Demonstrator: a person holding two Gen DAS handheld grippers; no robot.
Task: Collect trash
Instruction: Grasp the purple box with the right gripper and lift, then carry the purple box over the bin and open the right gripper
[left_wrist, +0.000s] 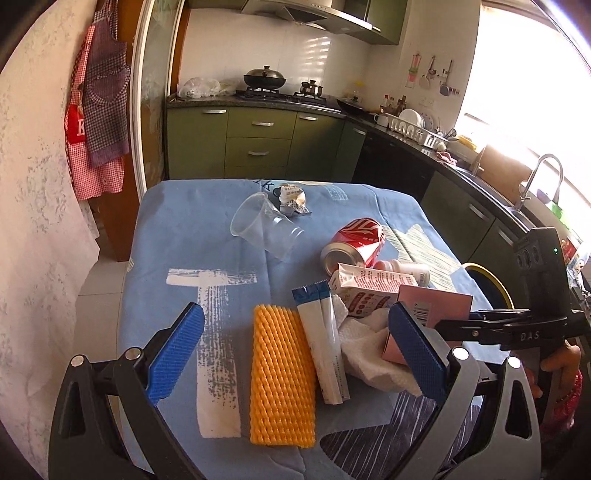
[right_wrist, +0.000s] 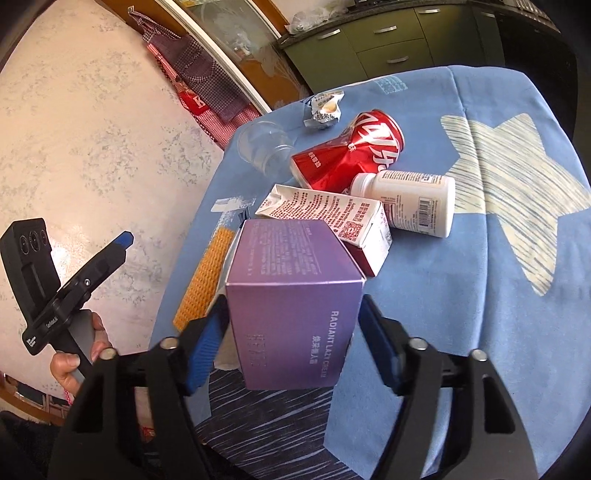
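Observation:
Trash lies on a blue-clothed table (left_wrist: 177, 236). My right gripper (right_wrist: 291, 302) is shut on a purple carton (right_wrist: 291, 321), a blue pad pressed on each side; in the left wrist view the carton (left_wrist: 439, 302) looks pink. My left gripper (left_wrist: 295, 314) hangs open over a yellow foam net (left_wrist: 282, 376) and two blue-and-white sachets (left_wrist: 323, 343), with nothing gripped. Beyond lie a white paper towel (left_wrist: 369, 354), a milk carton (right_wrist: 332, 218), a white bottle (right_wrist: 410, 201), a crushed red can (right_wrist: 351, 151), a clear plastic cup (left_wrist: 262, 229) and a crumpled wrapper (left_wrist: 291, 199).
Green kitchen cabinets (left_wrist: 258, 140) and a stove stand behind the table, and a sink counter (left_wrist: 480, 173) runs along the right. Aprons (left_wrist: 99, 110) hang on the wall at left. A round bin rim (left_wrist: 487, 280) shows past the table's right edge. A hand (right_wrist: 70, 362) holds the left tool.

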